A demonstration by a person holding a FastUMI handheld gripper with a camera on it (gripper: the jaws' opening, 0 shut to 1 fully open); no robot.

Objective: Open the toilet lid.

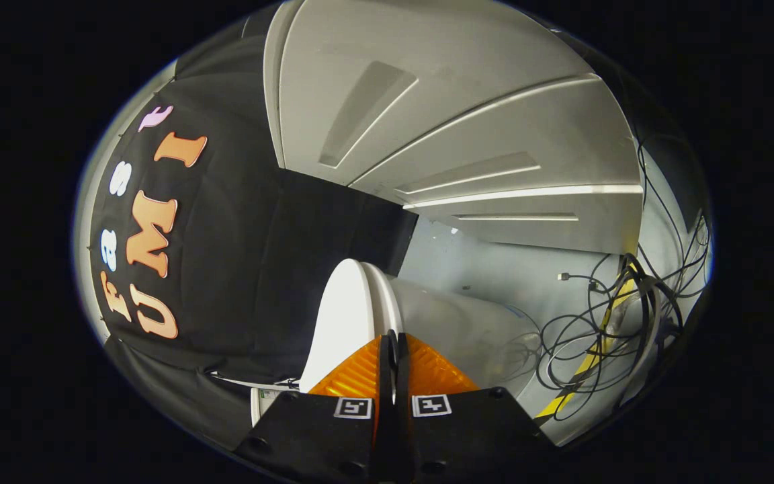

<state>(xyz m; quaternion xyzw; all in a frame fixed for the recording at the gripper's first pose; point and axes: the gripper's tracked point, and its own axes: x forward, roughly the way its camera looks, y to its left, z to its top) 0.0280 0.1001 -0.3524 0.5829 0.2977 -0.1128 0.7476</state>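
Gripper view: gripper (394, 339) fingers were pressed together at lower centre, toilet lid (343, 316) edge just ahead; lid judged rigid, smooth, slippery, hinged, best taken at its rim.

The toilet lid (345, 323) is a smooth white oval panel with a rounded, slightly raised rim. It stands tilted up, close to vertical, with its broad face toward the black cloth wall. Its edge lies directly ahead of the gripper (392, 343), whose two fingers are pressed together at that edge.
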